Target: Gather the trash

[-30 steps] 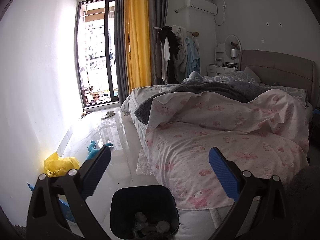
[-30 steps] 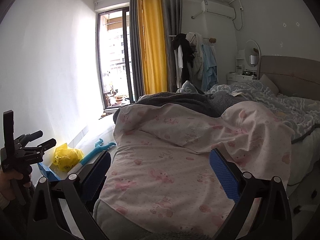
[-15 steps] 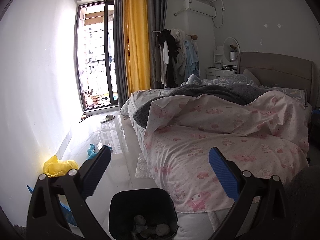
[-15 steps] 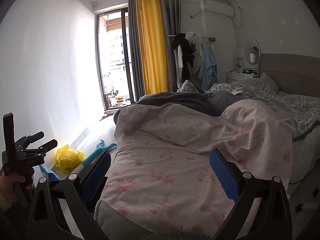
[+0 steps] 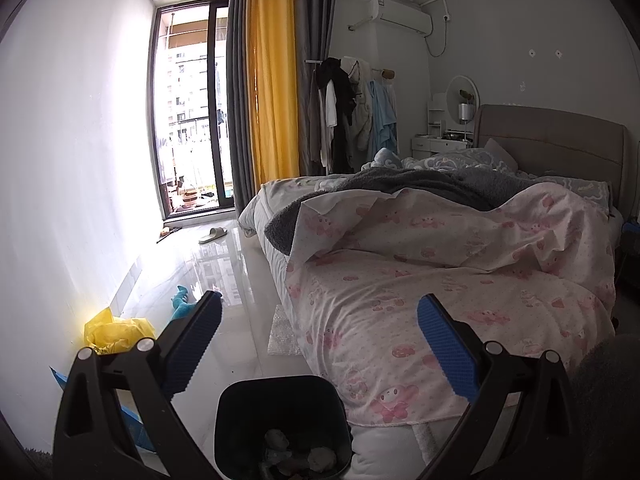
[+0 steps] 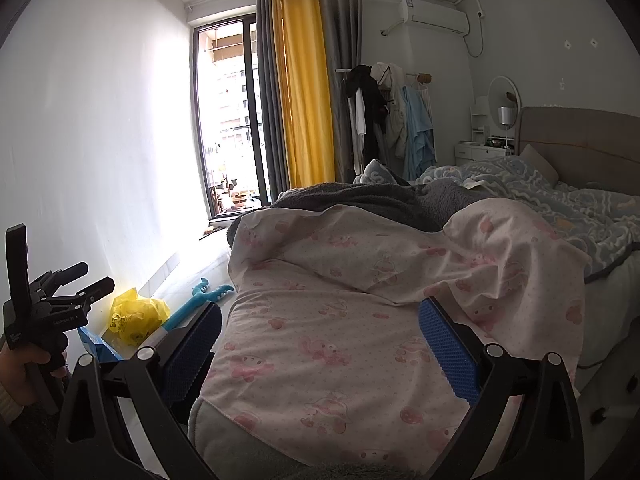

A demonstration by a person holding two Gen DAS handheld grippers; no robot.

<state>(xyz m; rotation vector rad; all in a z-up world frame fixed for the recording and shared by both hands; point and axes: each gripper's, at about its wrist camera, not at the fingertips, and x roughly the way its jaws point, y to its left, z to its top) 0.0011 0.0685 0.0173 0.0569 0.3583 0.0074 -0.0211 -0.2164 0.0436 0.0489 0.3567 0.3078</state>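
Observation:
A black trash bin (image 5: pixel 280 412) stands on the floor at the foot of the bed, with crumpled paper (image 5: pixel 320 458) inside. My left gripper (image 5: pixel 320 348) is open and empty, above and just behind the bin. A crumpled yellow plastic bag (image 5: pixel 116 330) lies by the left wall; it also shows in the right wrist view (image 6: pixel 136 316). My right gripper (image 6: pixel 320 348) is open and empty over the pink quilt (image 6: pixel 340 320). The left gripper (image 6: pixel 52 300) shows at the left edge of the right wrist view.
A bed (image 5: pixel 440 280) with pink and grey bedding fills the right side. A teal toy (image 5: pixel 182 304), a blue bag (image 5: pixel 132 426), a piece of bubble wrap (image 5: pixel 282 336) and a slipper (image 5: pixel 214 235) lie on the glossy floor. A balcony door (image 5: pixel 192 112) is at the back.
The left gripper has drawn back and risen slightly, so the bin sits a little lower and farther in view. The right gripper has barely moved. Both stay open.

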